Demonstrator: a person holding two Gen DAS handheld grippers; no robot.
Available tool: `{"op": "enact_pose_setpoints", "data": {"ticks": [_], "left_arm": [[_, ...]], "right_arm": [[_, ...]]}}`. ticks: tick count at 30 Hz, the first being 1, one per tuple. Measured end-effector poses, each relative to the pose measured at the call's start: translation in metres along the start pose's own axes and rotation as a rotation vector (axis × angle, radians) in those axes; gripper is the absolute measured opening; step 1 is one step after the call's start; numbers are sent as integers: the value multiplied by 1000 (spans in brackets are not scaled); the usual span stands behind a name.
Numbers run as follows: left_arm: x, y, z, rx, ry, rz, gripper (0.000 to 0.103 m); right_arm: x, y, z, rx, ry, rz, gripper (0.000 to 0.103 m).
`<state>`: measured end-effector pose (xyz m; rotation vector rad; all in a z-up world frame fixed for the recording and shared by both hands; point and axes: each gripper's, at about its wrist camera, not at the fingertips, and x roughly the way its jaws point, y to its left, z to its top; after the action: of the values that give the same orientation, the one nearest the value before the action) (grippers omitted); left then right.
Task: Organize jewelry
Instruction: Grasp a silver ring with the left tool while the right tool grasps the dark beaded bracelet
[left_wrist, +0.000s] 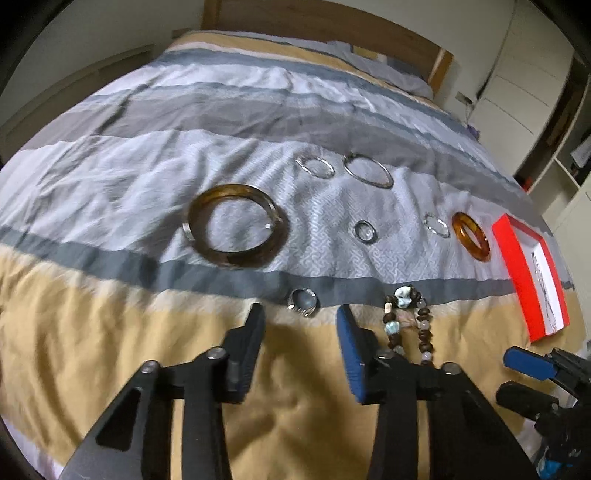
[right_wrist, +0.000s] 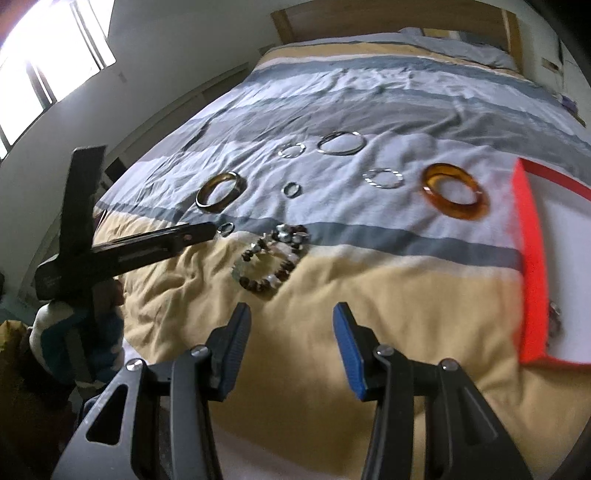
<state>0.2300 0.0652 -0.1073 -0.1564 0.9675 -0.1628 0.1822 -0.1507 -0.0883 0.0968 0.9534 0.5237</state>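
Jewelry lies spread over a striped bedspread (left_wrist: 110, 177) in grey, white and tan bands. The left gripper (left_wrist: 301, 317) hangs over the tan band with its jaws partly open and nothing between them; a small silver ring (left_wrist: 303, 302) sits on the cloth just past its fingertips, at the edge of the grey stripe. Just to the right of that gripper lies a beaded bracelet (left_wrist: 408, 325) of brown and pale beads. Farther up the bed rest a large dark brown bangle (left_wrist: 234, 230), a small ring (left_wrist: 365, 232), two thin silver hoops (left_wrist: 314, 167) (left_wrist: 368, 170), a clear ring (left_wrist: 436, 224) and an amber bangle (left_wrist: 471, 237). The amber bangle lies just beside a red box (left_wrist: 517, 273) with a white inside, at the right edge of the bed. Something small and dark seems to lie in the box, though blur keeps it from being told. The right gripper (right_wrist: 291, 314) is also about half open and holds nothing, poised over the tan cloth below the beaded bracelet (right_wrist: 271, 258), apart from it. In the right wrist view the left gripper reaches in from the left, its tip close to the small silver ring (right_wrist: 225, 228).
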Motion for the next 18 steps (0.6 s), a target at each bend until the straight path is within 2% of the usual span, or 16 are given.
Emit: {"op": "enact_pose_setpoints", "data": {"ticks": [2,7,13,18], "left_arm": [[10,0,1,19,15,-17,28],[29,2,1,68,38,-28,19],[36,1,3,98,22,-27,19],[25,13,2,58,-14,-38,19]], "right_arm": [[9,2,3,-8,11,9,45],[30,5,3,-19,41,31,45],[41,3,1,-8,56,39,45],[53,11,11,-15,68,65,45]]}}
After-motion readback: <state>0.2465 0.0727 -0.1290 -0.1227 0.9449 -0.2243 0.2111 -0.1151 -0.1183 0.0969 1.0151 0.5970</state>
